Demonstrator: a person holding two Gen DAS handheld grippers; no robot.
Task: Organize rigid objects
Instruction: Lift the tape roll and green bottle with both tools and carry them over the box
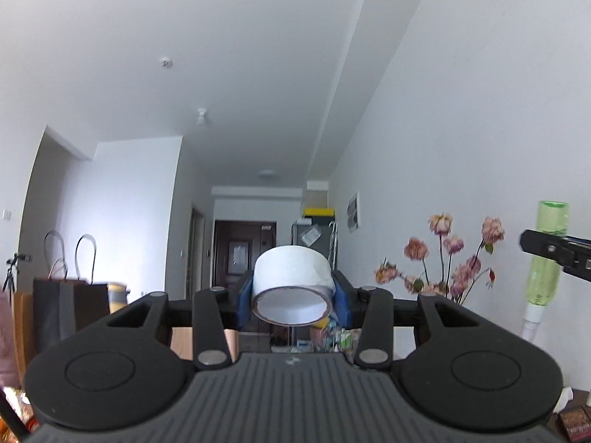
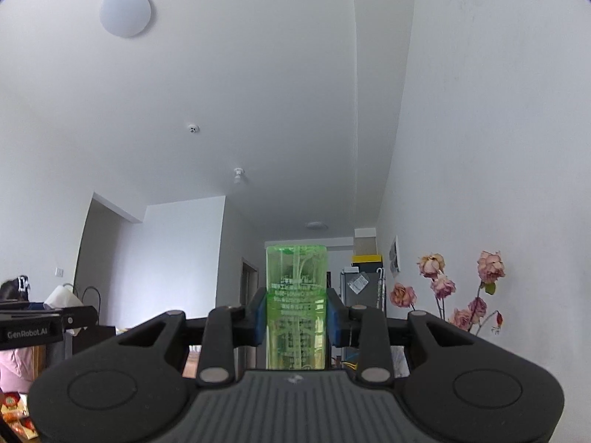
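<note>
My left gripper (image 1: 292,297) is shut on a white roll of tape (image 1: 291,280), held up in the air with its open core facing the camera. My right gripper (image 2: 296,313) is shut on a clear green bottle (image 2: 296,302), held upside down with its white cap hanging below the fingers. In the left wrist view the green bottle (image 1: 546,258) and the right gripper's fingers (image 1: 554,251) show at the far right. In the right wrist view the tape roll (image 2: 62,297) and the left gripper's fingers (image 2: 48,323) show at the far left.
Both cameras look up at the ceiling and a hallway. Dried pink flowers (image 1: 450,258) stand against the right wall. Paper bags (image 1: 62,306) stand at the left. A cluttered tabletop shows below the left fingers, with small boxes (image 1: 572,421) at the lower right.
</note>
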